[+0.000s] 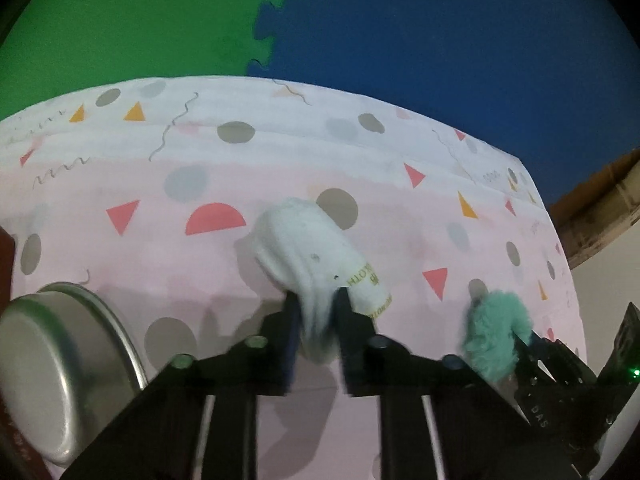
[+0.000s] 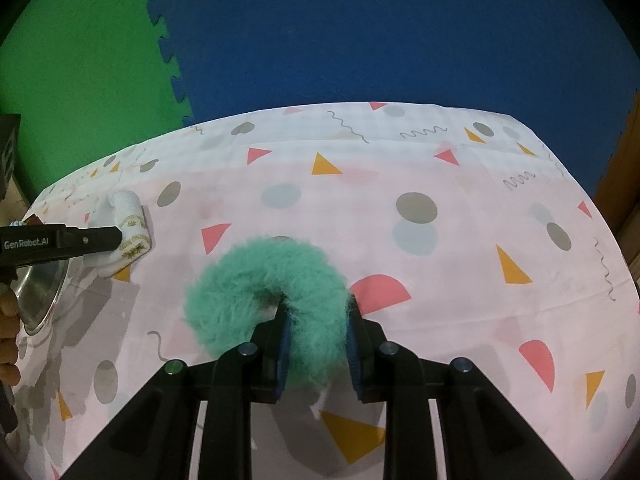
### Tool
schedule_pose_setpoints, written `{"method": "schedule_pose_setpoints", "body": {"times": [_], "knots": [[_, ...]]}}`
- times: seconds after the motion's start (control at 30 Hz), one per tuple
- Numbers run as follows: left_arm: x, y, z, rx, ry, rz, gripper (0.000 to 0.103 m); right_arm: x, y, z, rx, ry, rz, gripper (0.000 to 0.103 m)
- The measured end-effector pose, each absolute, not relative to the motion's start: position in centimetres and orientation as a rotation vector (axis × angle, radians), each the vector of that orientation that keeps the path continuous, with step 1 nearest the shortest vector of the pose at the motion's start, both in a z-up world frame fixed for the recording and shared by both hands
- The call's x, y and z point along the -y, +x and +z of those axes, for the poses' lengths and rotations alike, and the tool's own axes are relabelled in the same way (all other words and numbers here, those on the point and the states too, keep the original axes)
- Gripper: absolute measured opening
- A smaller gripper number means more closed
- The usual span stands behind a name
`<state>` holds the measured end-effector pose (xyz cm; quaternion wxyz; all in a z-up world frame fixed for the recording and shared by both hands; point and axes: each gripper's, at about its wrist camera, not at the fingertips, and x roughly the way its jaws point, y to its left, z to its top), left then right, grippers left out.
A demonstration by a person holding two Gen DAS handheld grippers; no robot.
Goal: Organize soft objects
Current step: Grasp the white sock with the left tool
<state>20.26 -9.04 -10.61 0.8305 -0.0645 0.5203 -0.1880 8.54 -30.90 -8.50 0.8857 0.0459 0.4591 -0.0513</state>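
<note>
Left wrist view gives you the patterned tablecloth across most of the frame, with green and blue foam mats behind it. Left of your left gripper sits a metal bowl on the cloth; from this angle you see only its outer wall and rim, so what it holds cannot be told. Your left gripper is clamped on a white rolled sock with gold lettering, its pads squeezing the near end while the rest sticks out ahead over the cloth. Right of that sock, the teal fluffy scrunchie shows only as a tuft in front of your right gripper's black body.

Right wrist view shows you the whole scrunchie as a ring, lying on the tablecloth with your right gripper pinched on its near side. Far left of the scrunchie you see the left gripper side-on, gripping the sock, with the bowl just below it and fingers of your hand at the frame edge.
</note>
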Motion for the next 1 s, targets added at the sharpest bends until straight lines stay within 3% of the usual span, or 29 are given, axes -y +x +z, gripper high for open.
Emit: {"method": "schedule_pose_setpoints", "body": {"times": [1.0], "knots": [[7.9,10.9,-2.9,-0.997,0.050,-0.375,0.010,31.0,8.5,-8.5,-0.954,0.105,-0.105,0.025]]}}
